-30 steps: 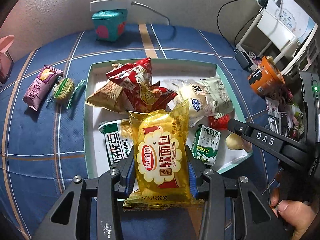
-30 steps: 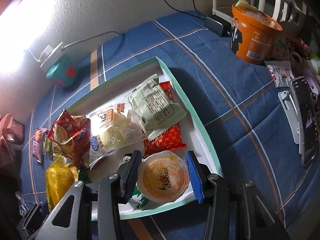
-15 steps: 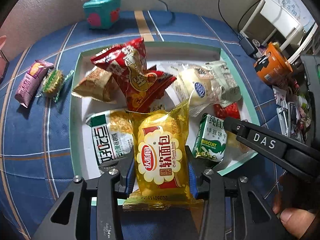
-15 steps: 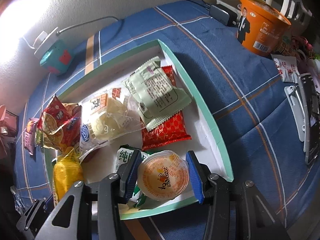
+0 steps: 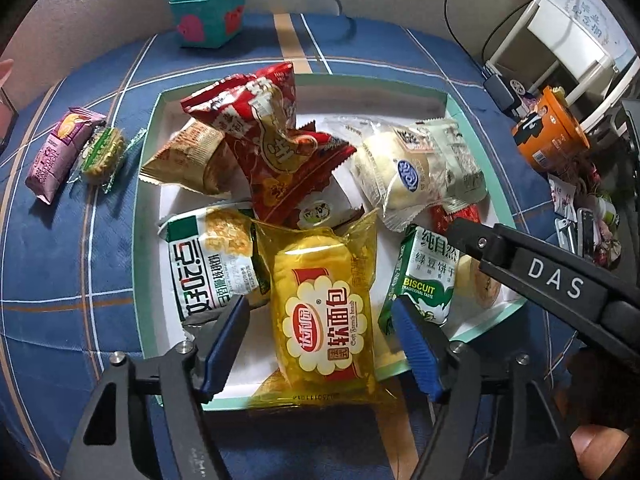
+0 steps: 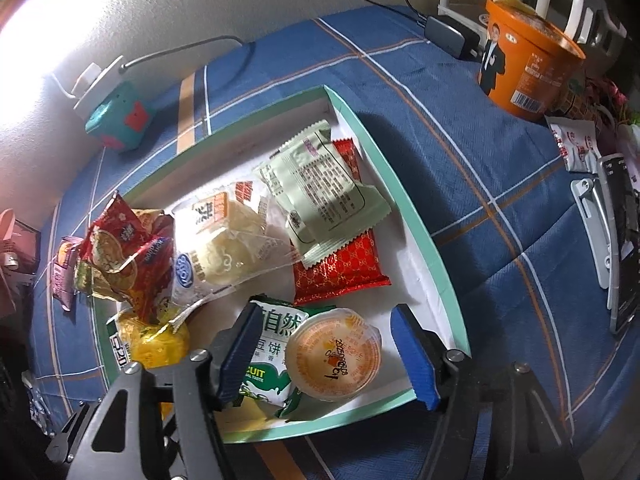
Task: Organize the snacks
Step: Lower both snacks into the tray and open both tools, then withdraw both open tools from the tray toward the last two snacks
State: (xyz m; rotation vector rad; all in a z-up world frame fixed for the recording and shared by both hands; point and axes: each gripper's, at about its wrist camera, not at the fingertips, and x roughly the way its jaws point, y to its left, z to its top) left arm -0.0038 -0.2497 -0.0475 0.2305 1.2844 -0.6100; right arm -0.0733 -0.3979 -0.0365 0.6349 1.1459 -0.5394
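Note:
A shallow mint-rimmed tray (image 5: 146,216) (image 6: 436,248) holds several snack packets. My left gripper (image 5: 324,340) is open. The yellow soft-bread packet (image 5: 326,312) lies between its fingers, loose, resting over the tray's near rim. My right gripper (image 6: 328,354) is open too. The orange jelly cup (image 6: 334,354) sits in the tray between its fingers, beside a green biscuit packet (image 6: 266,356) (image 5: 424,276). The right gripper's arm crosses the left wrist view at the right (image 5: 540,276). A red packet (image 5: 276,140) and a clear bun packet (image 5: 404,172) lie further back.
A purple packet (image 5: 56,156) and a green wrapped snack (image 5: 102,154) lie on the blue cloth left of the tray. A teal box (image 5: 208,14) and white power strip stand by the wall. An orange noodle cup (image 6: 524,60) and clutter are at the right.
Both grippers opened. The yellow bread packet dropped out of the left one onto the tray's near edge. The jelly cup left the right one and sits in the tray.

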